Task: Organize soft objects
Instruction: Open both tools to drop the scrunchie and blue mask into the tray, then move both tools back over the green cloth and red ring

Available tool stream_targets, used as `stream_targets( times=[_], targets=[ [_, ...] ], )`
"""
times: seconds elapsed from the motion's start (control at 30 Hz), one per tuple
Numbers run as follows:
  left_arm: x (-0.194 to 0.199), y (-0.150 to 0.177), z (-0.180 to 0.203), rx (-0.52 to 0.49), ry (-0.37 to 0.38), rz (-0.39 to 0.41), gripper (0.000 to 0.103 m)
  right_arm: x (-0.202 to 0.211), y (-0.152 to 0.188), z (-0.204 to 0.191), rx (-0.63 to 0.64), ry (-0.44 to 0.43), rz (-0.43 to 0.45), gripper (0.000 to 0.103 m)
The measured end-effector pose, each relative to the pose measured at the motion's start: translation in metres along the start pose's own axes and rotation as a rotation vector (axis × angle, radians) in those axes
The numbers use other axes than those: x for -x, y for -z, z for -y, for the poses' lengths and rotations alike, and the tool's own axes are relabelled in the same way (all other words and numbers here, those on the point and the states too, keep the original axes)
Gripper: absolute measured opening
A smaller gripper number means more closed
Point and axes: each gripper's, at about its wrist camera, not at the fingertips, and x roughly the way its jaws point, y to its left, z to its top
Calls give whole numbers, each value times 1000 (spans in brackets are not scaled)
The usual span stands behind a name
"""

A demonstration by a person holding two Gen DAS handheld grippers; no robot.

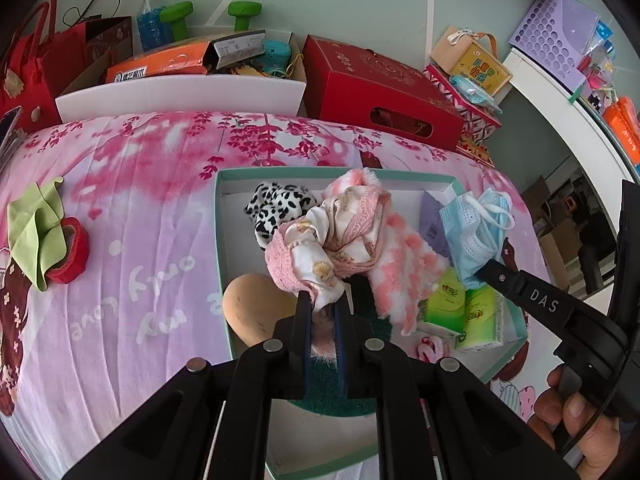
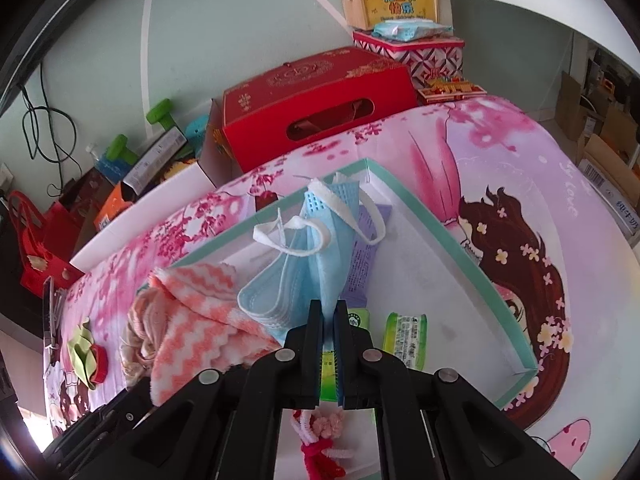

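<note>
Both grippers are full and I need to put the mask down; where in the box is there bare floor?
Bare floor lies in the box's right part, between the purple packet, the green packets and the teal wall. The left side is crowded: pink towel, spotted cloth, sponge. The right gripper holds the mask.

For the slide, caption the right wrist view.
Right hand-held gripper pinches a blue face mask above the white box.

We see a pale blue mask (image 2: 304, 256) with white loops, a towel (image 2: 200, 312) in pink and white zigzag, a black-spotted white cloth (image 1: 276, 204), and a box (image 2: 460, 240) with mint green rim.
</note>
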Motion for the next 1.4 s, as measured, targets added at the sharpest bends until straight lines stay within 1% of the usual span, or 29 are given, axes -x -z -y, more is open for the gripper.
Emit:
stream_targets(
  times=[0.13, 0.23, 0.37, 0.47, 0.53, 0.57, 0.6, 0.63, 0.7, 0.83, 0.9, 0.93, 0.97, 1.0, 1.07, 1.1, 1.13, 1.17, 1.2, 1.33, 1.37, 1.4],
  targets=[
    [-9, 0, -3, 5, -12, -17, 10, -8, 2, 4, -19, 10, -19, 7],
    [-18, 2, -7, 15, -23, -39, 11, -7, 1, 4, -21, 17, -13, 8],
    [-19, 3, -12, 38, -13, -50, 12, -5, 0, 3, -19, 32, -13, 9],
    [-17, 1, -14, 49, -16, -56, 18, -2, -1, 2, -12, 41, -14, 9],
    [-14, 1, -16, 59, -16, -67, 26, 1, -2, 3, -14, 45, -14, 11],
    [-13, 1, -16, 61, -16, -71, 29, 2, -3, 3, -12, 47, -14, 17],
    [-11, -1, -16, 62, -16, -73, 35, 4, -3, 3, -11, 49, -13, 25],
    [-8, -1, -16, 63, -18, -72, 39, 6, -4, 3, -7, 56, -11, 29],
    [-3, -3, -16, 63, -28, -69, 44, 9, -4, 1, 7, 75, -12, 42],
    [9, -8, -17, 65, -40, -59, 57, 17, -6, -1, 24, 90, -5, 50],
    [15, -10, -20, 67, -56, -47, 62, 21, -7, -2, 30, 91, 0, 56],
    [18, -11, -22, 69, -61, -42, 68, 22, -7, -2, 35, 94, 0, 57],
    [21, -12, -24, 75, -66, -36, 71, 23, -7, -3, 42, 98, -1, 61],
    [23, -14, -27, 83, -73, -31, 73, 23, -7, -4, 49, 102, -3, 68],
    [27, -16, -34, 100, -95, -22, 74, 24, -7, -6, 63, 111, -2, 72],
    [28, -17, -37, 108, -107, -17, 76, 24, -7, -6, 68, 114, -2, 73],
    [29, -18, -40, 115, -119, -14, 81, 24, -7, -7, 72, 116, -3, 74],
    [30, -18, -43, 121, -132, -12, 83, 24, -7, -7, 74, 116, -4, 79],
    [32, -19, -47, 124, -150, -8, 84, 24, -7, -8, 77, 116, -5, 83],
    [33, -19, -57, 126, -202, -2, 85, 23, -7, -10, 99, 126, -11, 92],
    [33, -19, -59, 130, -211, -1, 86, 22, -7, -11, 106, 131, -12, 95],
    [33, -19, -61, 133, -216, -1, 91, 22, -7, -12, 111, 134, -11, 98]
  ],
)
